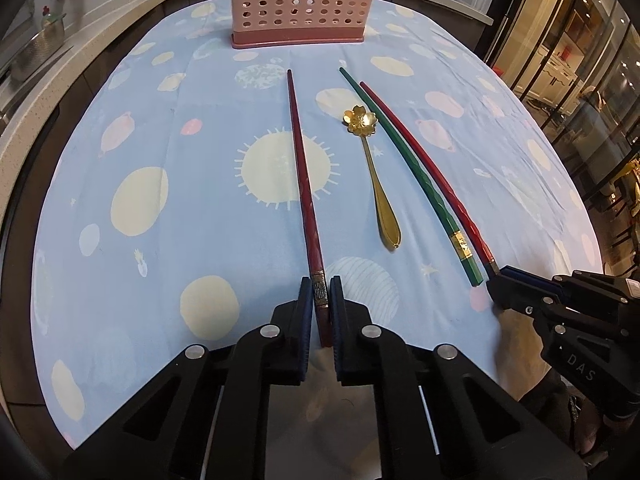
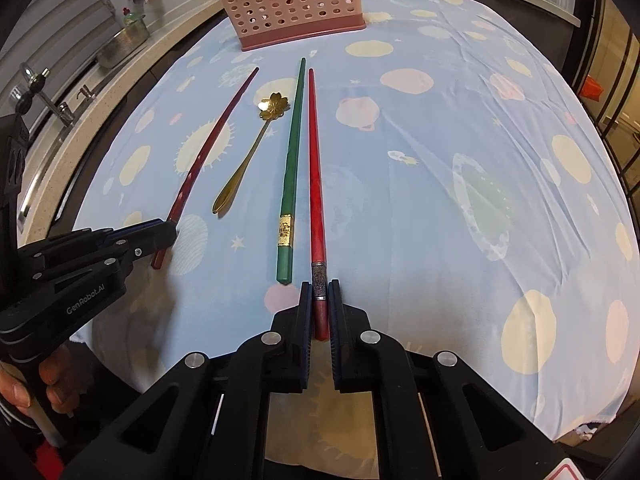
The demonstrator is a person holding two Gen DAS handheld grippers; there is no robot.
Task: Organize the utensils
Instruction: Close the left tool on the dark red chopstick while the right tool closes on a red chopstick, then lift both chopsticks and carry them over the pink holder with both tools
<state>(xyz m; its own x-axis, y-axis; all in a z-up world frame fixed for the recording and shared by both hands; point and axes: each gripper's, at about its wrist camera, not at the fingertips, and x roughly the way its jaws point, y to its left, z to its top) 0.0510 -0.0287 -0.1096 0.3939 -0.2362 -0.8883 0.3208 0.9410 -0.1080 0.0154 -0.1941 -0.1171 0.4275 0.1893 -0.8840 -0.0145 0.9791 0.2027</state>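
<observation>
A: Status? Both grippers look loaded.

B: Yes. Left gripper [image 1: 321,294] has its jaws closed on the thick end of the dark red chopstick [image 1: 301,168]. Right gripper [image 2: 320,294] has its jaws closed on the butt of the bright red chopstick [image 2: 316,184], by the metal band. Both sticks lie flat on the worktop [image 2: 460,128], tips toward the pink basket [image 1: 302,0] at the far edge.

A: What's left down?

B: Green chopstick [image 2: 290,176], just beside the bright red one, and the gold flower spoon [image 1: 376,172] between it and the dark red stick.

A: Advice for the lift?

B: My read: grips sit at the very ends, so the sticks will lever down. Raise the butts first, keep the clamp firm, tip them upright before the basket. Lift the right stick straight up, or it likely drags the green one. Aim the tips through the open top, not the wall holes.
</observation>
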